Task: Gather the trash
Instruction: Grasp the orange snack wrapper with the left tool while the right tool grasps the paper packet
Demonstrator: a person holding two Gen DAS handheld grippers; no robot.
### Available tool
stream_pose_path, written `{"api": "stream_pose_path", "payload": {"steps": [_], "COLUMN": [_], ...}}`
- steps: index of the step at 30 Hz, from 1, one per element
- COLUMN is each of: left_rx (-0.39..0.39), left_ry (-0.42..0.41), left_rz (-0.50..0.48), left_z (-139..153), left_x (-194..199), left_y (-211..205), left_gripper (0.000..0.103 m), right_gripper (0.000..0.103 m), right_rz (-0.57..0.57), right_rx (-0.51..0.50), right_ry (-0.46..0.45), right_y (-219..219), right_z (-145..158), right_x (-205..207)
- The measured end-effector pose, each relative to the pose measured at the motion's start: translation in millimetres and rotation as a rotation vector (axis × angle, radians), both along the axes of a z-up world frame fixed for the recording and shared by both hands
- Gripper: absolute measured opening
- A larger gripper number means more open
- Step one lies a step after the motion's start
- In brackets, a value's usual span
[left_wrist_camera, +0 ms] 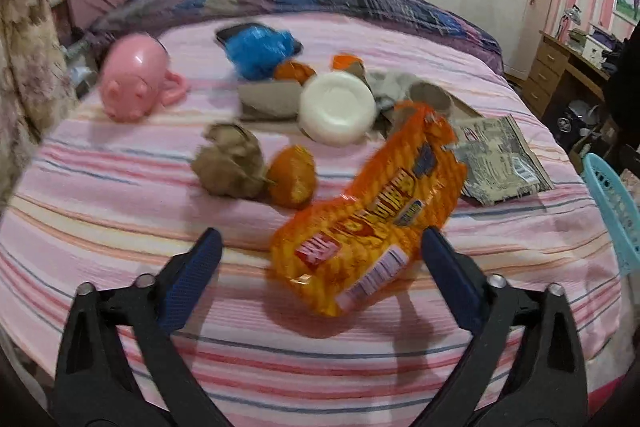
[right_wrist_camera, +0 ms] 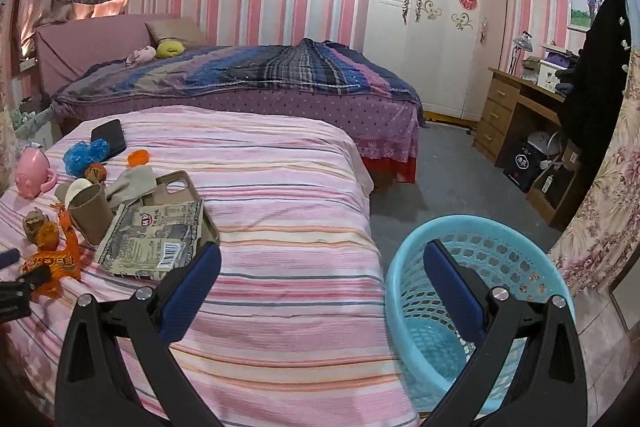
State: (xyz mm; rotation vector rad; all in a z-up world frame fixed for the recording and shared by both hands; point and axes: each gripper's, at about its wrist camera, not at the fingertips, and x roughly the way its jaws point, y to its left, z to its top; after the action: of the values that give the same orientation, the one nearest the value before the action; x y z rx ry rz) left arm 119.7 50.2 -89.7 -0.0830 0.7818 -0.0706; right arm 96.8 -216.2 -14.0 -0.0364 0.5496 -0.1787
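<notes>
An orange snack wrapper (left_wrist_camera: 372,215) lies on the pink striped bed (left_wrist_camera: 120,227), its near end between the wide-open fingers of my left gripper (left_wrist_camera: 320,247). Beyond it lie an orange peel (left_wrist_camera: 291,177), a crumpled brown paper ball (left_wrist_camera: 230,165), a white foam bowl (left_wrist_camera: 338,107), a printed packet (left_wrist_camera: 500,163) and a blue plastic bag (left_wrist_camera: 258,49). My right gripper (right_wrist_camera: 322,259) is open and empty, over the bed edge beside the light blue basket (right_wrist_camera: 480,267). The wrapper also shows in the right wrist view (right_wrist_camera: 54,261).
A pink piggy bank (left_wrist_camera: 134,81) and a dark phone (right_wrist_camera: 109,137) lie at the bed's far left. A cardboard tube (right_wrist_camera: 90,211) stands by the packet. The basket rim (left_wrist_camera: 612,211) shows at the right. A second bed, wardrobe and desk stand beyond.
</notes>
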Motion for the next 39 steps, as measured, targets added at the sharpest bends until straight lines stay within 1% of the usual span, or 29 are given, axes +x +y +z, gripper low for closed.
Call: {"api": "stream_pose_path", "payload": {"steps": [1,2,3,4,6,7,9,10,13,15,16,18,22,25,29,32,34,37,38,39], "left_rx": [-0.018,-0.009,0.015,0.033,0.039,0.035,0.03,0.033,0.063,0.067,0.067,0.071,0.047,0.025,0.005,0.002,0.007,0.007,0.004,0.002], "left_ry": [0.025,0.035,0.023,0.012,0.009,0.009,0.011,0.005,-0.027,-0.055,-0.062,-0.092,-0.156,-0.181,-0.188,-0.192,-0.195,-0.191,-0.192,-0.193], "left_rz": [-0.023,-0.033,-0.036,-0.058,-0.095,-0.115,-0.151,-0.173,-0.193,-0.208,-0.209,-0.202,-0.169,-0.146,-0.113,-0.092,-0.076,-0.059,-0.057,-0.055], "left_z": [-4,-6,-6,-5,-3,-3,-1,1,9,17,21,32,51,59,64,65,66,66,66,67], "left_x": [3,3,2,1,-1,-2,-5,-7,-15,-22,-24,-29,-37,-38,-36,-35,-33,-30,-30,-29], "left_y": [-2,-6,-9,-14,-20,-23,-28,-33,-41,-45,-45,-42,-28,-17,-7,0,3,7,6,6], "left_gripper": [0.08,0.077,0.071,0.066,0.048,0.043,0.025,0.021,0.018,0.012,0.01,0.0,0.0,0.0,0.0,0.0,0.0,0.0,0.0,0.0], "right_gripper": [0.099,0.099,0.099,0.099,0.099,0.099,0.099,0.099,0.099,0.099,0.099,0.099,0.099,0.099,0.098,0.098,0.093,0.081,0.074,0.07], "right_rz": [0.003,0.004,0.005,0.007,0.011,0.016,0.027,0.03,0.049,0.069,0.079,0.092,0.124,0.149,0.195,0.216,0.236,0.263,0.269,0.269], "right_rx": [-0.001,-0.004,-0.006,-0.006,-0.006,-0.002,0.006,0.008,0.004,-0.006,-0.011,-0.015,-0.008,0.013,0.062,0.082,0.101,0.134,0.143,0.13], "right_ry": [0.002,0.004,0.003,0.004,0.007,0.01,0.013,0.015,0.024,0.031,0.034,0.039,0.056,0.083,0.143,0.167,0.189,0.245,0.262,0.262], "right_y": [1,3,5,4,6,8,10,10,16,23,25,28,34,37,46,51,57,63,65,68], "right_z": [-1,-2,-3,-3,-5,-6,-8,-9,-12,-15,-16,-17,-21,-29,-43,-50,-55,-67,-71,-72], "right_x": [1,3,4,4,6,7,9,9,12,14,14,15,18,25,40,50,58,67,69,69]}}
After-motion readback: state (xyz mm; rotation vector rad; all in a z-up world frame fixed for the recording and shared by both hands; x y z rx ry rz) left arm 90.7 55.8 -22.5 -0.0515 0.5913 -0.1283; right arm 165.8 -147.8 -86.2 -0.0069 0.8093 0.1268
